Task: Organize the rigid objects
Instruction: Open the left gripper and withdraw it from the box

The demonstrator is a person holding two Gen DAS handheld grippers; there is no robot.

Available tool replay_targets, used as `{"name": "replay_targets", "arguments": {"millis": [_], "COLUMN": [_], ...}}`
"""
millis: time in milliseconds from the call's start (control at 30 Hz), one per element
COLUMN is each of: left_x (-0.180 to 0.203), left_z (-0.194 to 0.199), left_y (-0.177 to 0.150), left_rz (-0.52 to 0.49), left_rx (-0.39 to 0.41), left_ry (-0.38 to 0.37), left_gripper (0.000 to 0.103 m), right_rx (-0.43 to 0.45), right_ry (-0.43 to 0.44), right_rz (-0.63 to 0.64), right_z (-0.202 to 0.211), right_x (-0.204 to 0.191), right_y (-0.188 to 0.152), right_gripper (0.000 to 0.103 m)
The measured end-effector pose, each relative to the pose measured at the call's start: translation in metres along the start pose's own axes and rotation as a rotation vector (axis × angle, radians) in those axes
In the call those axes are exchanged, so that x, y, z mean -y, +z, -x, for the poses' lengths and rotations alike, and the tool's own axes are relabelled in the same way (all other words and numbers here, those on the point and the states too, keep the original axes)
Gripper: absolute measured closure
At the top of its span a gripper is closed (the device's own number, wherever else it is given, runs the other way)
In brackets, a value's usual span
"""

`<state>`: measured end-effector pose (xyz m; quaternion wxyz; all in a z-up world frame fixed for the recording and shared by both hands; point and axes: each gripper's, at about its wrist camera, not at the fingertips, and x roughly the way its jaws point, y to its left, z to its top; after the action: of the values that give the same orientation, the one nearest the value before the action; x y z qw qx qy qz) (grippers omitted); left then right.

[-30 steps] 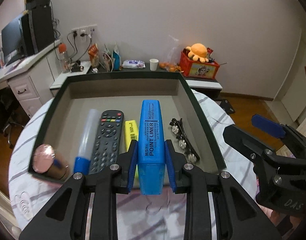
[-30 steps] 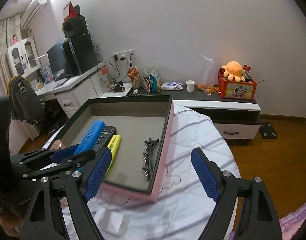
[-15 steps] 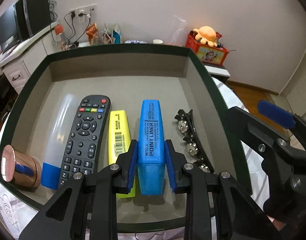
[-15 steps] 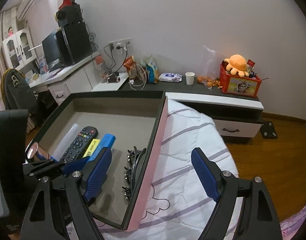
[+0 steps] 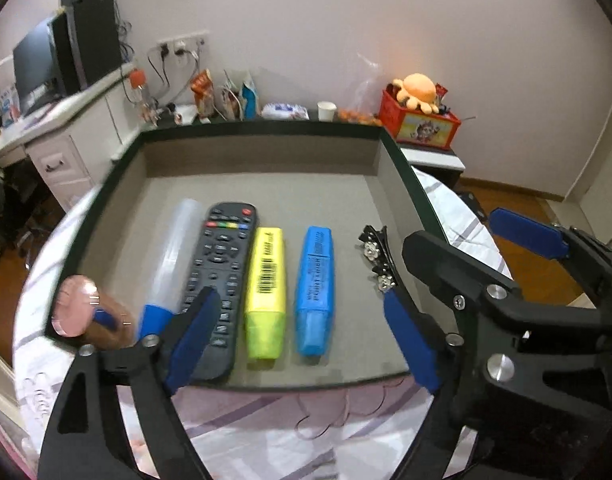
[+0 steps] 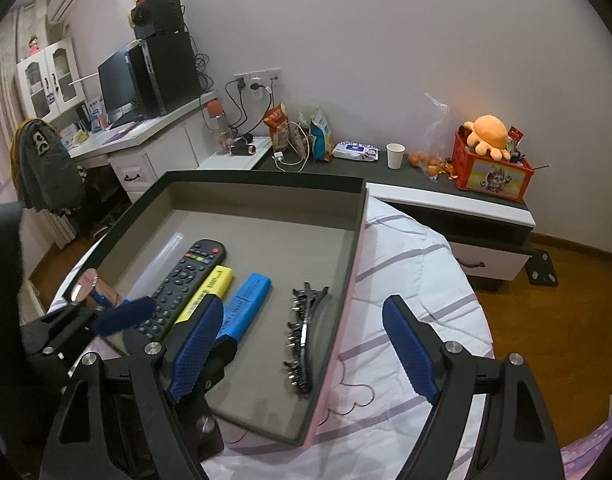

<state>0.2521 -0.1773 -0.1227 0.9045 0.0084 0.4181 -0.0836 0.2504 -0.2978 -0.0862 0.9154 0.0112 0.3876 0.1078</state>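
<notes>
My left gripper has just been opening; the blue highlighter, pinched before, now lies free ahead between spread jaws. Light, stiff, slick plastic: grip mid-barrel. Right gripper spread, empty.

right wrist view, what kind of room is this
Probably a bedroom or study at home: a desk with a monitor, a low cabinet with a plush toy, and striped bedding under the tray.

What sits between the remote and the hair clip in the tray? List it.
Between the remote and the hair clip lie the yellow highlighter and the blue highlighter, clearest in the left wrist view.
</notes>
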Motion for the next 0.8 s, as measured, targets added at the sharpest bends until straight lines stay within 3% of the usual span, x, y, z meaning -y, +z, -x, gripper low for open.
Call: {"name": "replay_targets", "arguments": {"millis": [267, 800], "left_x": [-0.015, -0.064], "left_z": [0.042, 0.138], "left_y": [-0.012, -0.057], "left_rz": [-0.004, -0.057], "left_rx": [0.055, 0.217], "left_ry": [0.02, 0.184], "left_gripper": [0.009, 0.0], "right_rx": [0.025, 0.094], "right_ry": [-0.012, -0.046], "right_rz": [0.023, 0.018], "right_z": [0.027, 0.099], "right_x": [-0.023, -0.062], "right_y": [0.0, -0.029], "right_gripper": [0.019, 0.02]}}
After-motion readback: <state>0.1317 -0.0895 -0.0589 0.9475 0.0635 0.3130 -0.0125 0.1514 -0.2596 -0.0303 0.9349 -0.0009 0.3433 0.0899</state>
